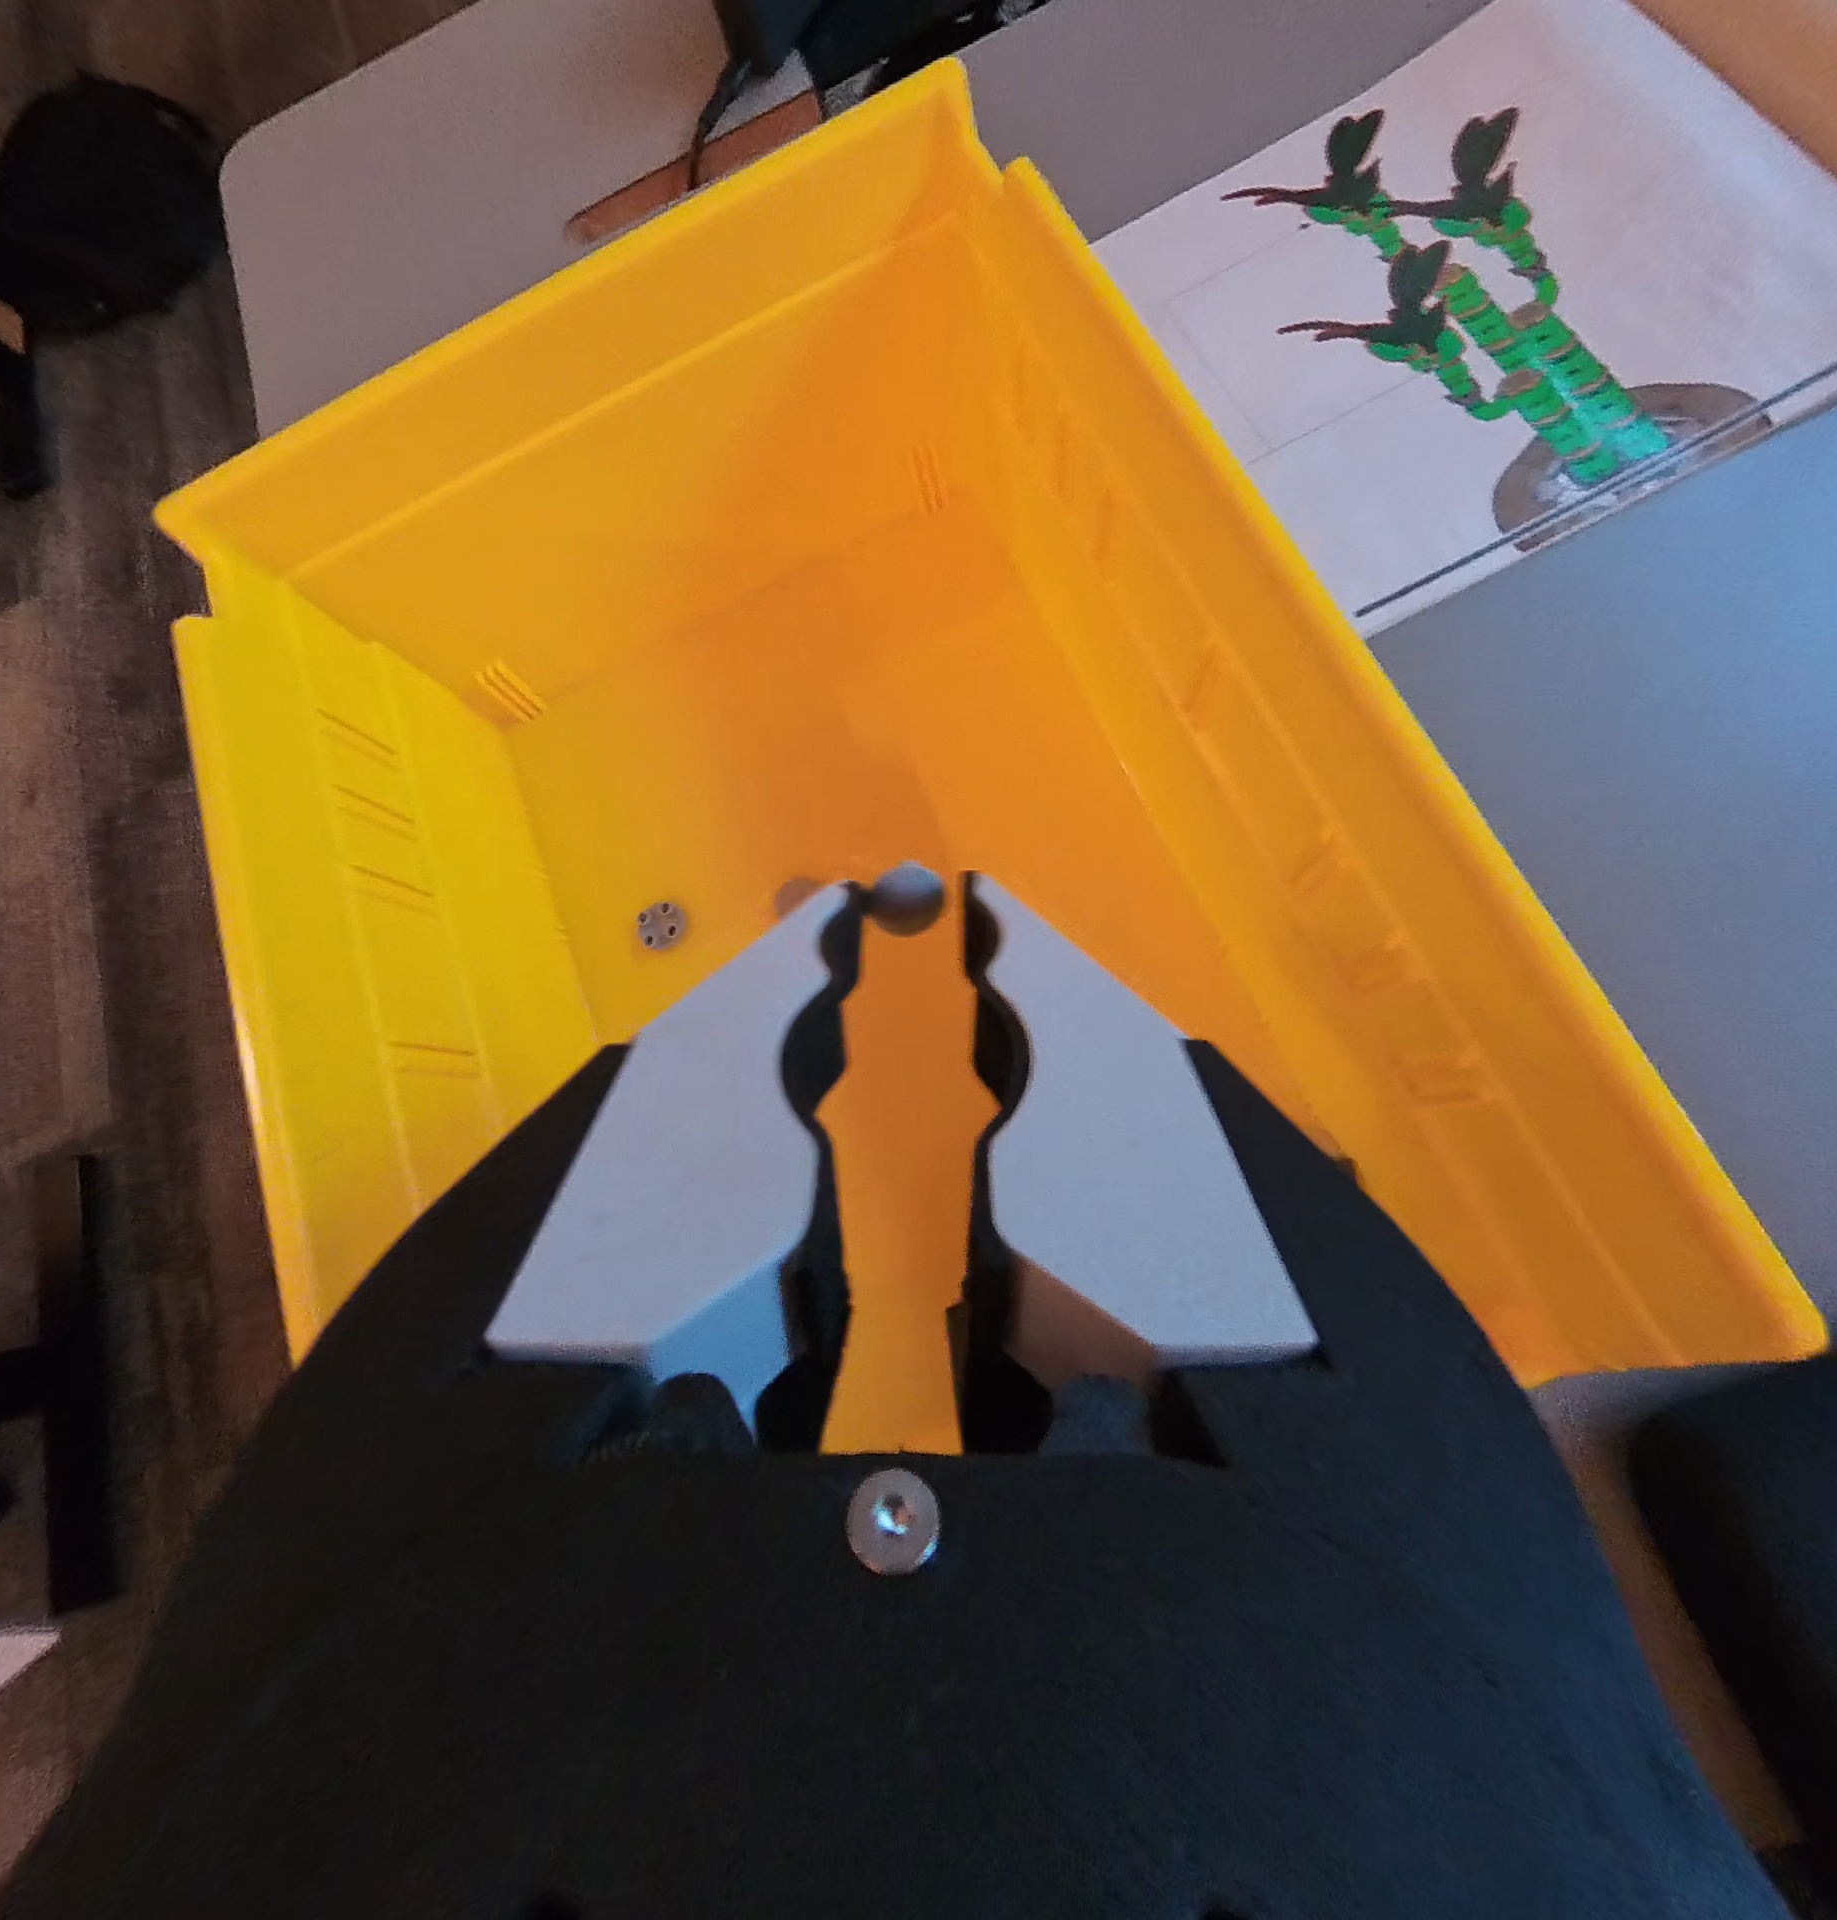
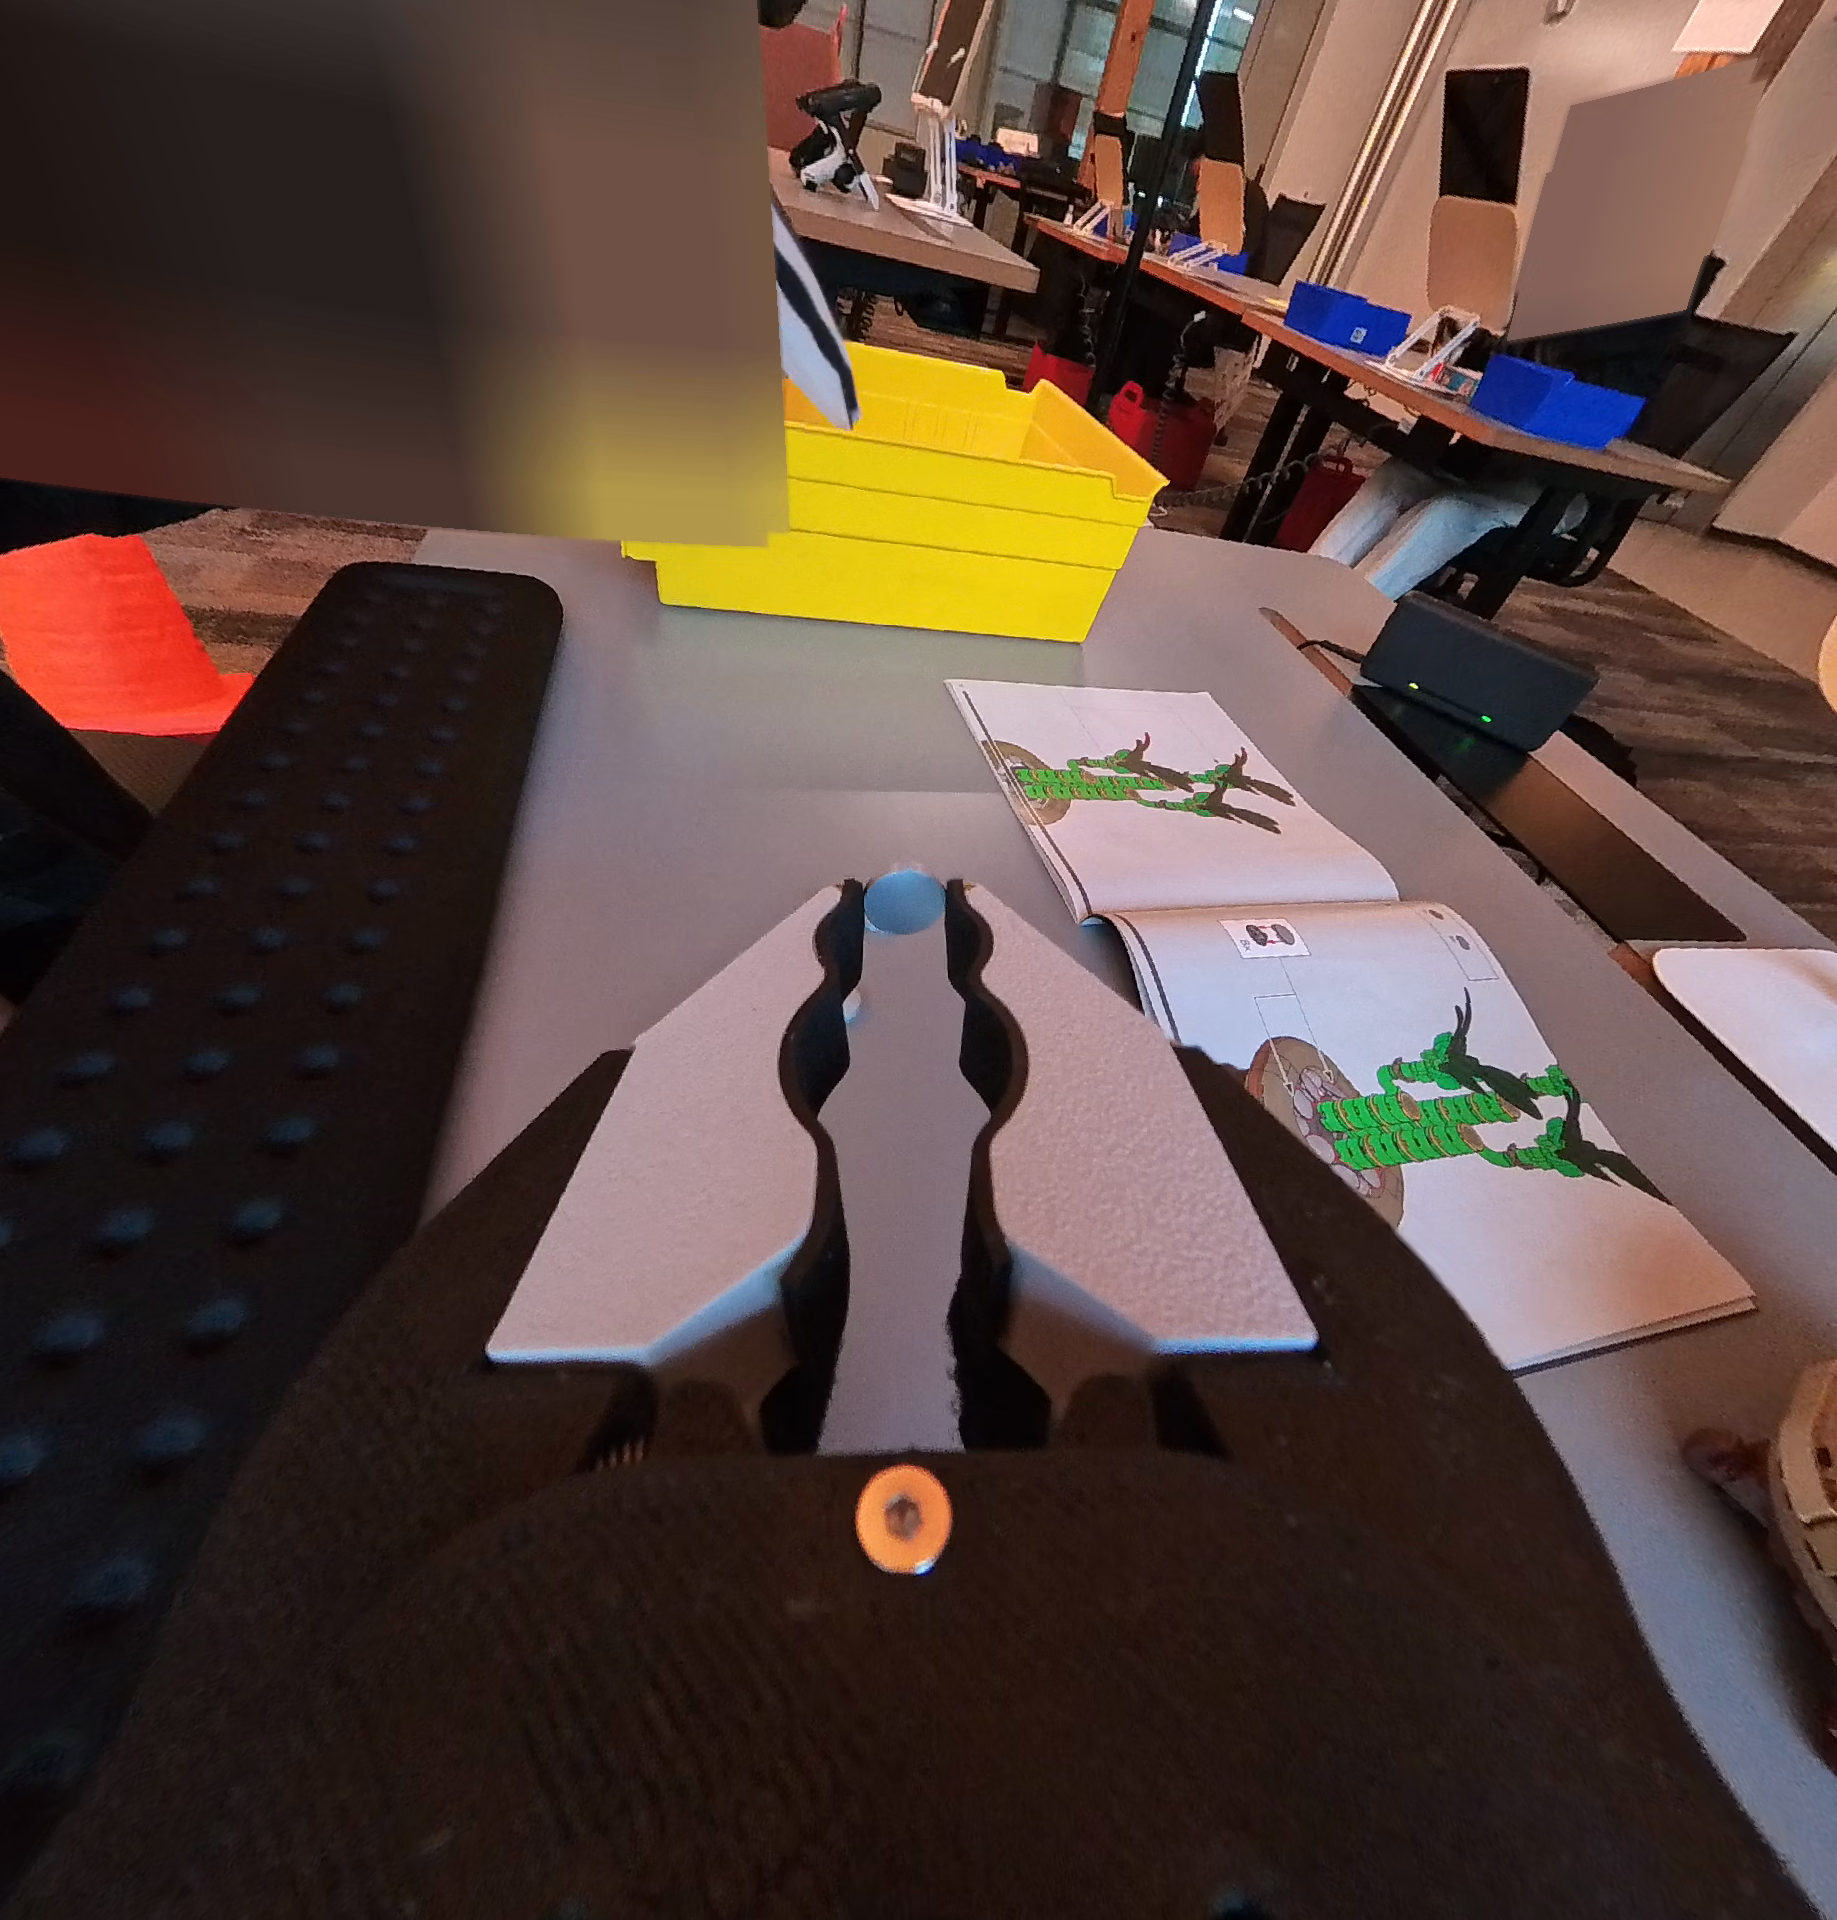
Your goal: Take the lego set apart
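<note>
Two grippers: each pinches one small round grey lego piece at its tips
Left gripper (image 1: 909,899): piece (image 1: 906,900) over yellow plastic bin (image 1: 602,499)
Right gripper (image 2: 901,902): piece (image 2: 901,902) above grey table (image 2: 748,727)
Open instruction booklet (image 2: 1309,1039): on table, right of gripper

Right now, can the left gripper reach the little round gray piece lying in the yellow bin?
Probably yes. The left gripper hangs over the open yellow bin, and nothing covers the round gray piece. But its fingertips already pinch another gray piece.
</note>
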`<state>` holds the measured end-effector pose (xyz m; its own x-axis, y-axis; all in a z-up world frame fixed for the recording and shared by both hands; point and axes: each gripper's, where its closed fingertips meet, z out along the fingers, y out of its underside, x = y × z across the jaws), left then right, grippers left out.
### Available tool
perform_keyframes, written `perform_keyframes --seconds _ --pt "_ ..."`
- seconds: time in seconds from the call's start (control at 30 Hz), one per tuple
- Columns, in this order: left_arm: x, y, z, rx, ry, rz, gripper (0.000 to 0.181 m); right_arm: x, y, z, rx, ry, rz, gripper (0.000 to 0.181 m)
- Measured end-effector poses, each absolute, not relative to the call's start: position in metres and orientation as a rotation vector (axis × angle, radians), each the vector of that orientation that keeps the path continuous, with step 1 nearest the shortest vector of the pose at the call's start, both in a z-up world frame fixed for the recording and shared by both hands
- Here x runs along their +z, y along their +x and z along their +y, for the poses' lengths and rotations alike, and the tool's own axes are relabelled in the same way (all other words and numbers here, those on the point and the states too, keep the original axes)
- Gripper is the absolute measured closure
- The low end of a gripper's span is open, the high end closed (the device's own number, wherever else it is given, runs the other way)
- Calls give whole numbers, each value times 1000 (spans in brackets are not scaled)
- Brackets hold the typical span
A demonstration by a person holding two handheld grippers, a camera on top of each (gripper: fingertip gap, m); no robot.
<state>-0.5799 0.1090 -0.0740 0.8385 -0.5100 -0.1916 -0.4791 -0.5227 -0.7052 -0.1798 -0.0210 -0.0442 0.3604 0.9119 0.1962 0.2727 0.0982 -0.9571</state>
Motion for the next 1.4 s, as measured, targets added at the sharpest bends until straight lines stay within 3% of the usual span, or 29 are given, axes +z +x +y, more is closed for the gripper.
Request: perform_keyframes --seconds 0.07,0.13,0.23,0.43,0.67,0.77,0.93,1.03,1.13,1.2,1.4 --pt "-72 -573 106 -80 -2172 761 167 -43 -182 -19 698 -1433 -1125 167" --pt "-71 -573 104 -73 -2155 774 149 -27 -194 -14 750 -1414 -1069 167" --pt "-67 -574 101 -48 -2099 822 137 17 -246 -7 960 -1395 -1014 167" --pt "-47 -567 95 21 -1958 906 134 57 -411 35 972 -1380 -1228 167" --pt "-33 -563 76 1 -1850 945 142 26 -525 45 1086 -1467 -1393 167" --pt "-18 -544 56 29 -1686 1059 137 16 -542 41 1238 -1558 -1384 167" --pt "4 -535 47 220 -1491 1089 150 10 -553 31 1431 -1661 -1365 167" --pt "7 -530 43 265 -1430 1123 167 11 -551 30 1480 -1693 -1341 167" --pt "5 -527 45 318 -1414 1153 167 10 -547 31 1479 -1714 -1331 167" --pt "-1 -533 49 352 -1452 1165 167 15 -542 40 1441 -1696 -1286 157" --pt "-78 -580 82 166 -1985 1076 167 15 -476 53 1265 -1695 -1217 154"
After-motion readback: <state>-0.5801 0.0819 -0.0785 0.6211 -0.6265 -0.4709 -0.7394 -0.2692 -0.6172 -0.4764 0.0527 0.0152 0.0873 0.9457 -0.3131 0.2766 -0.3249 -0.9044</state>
